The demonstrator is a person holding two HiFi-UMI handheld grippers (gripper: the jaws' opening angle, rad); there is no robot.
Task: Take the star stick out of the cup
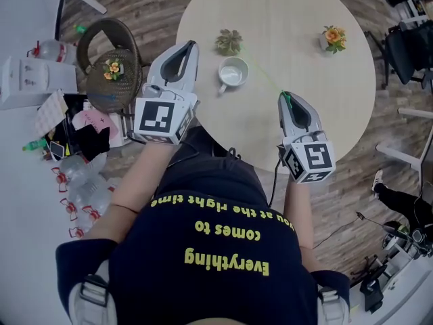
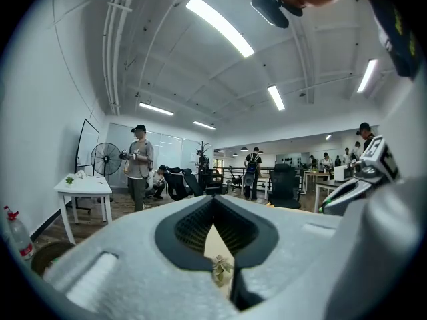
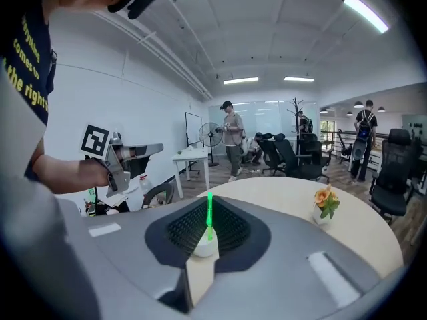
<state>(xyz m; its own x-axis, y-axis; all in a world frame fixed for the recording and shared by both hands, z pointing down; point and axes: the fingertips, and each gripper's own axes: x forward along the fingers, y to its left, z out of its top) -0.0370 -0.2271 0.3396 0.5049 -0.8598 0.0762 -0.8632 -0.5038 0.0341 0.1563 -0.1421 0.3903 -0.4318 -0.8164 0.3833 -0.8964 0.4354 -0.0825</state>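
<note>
Right gripper [image 1: 284, 97] is pinched on the stick [image 3: 209, 212], which slants up-left from its tip toward the cup [image 1: 233, 72]. Left gripper [image 1: 191, 45] is closed and empty, just left of the cup.

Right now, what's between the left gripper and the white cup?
Nothing: the head view shows bare table between the left gripper and white cup.
</note>
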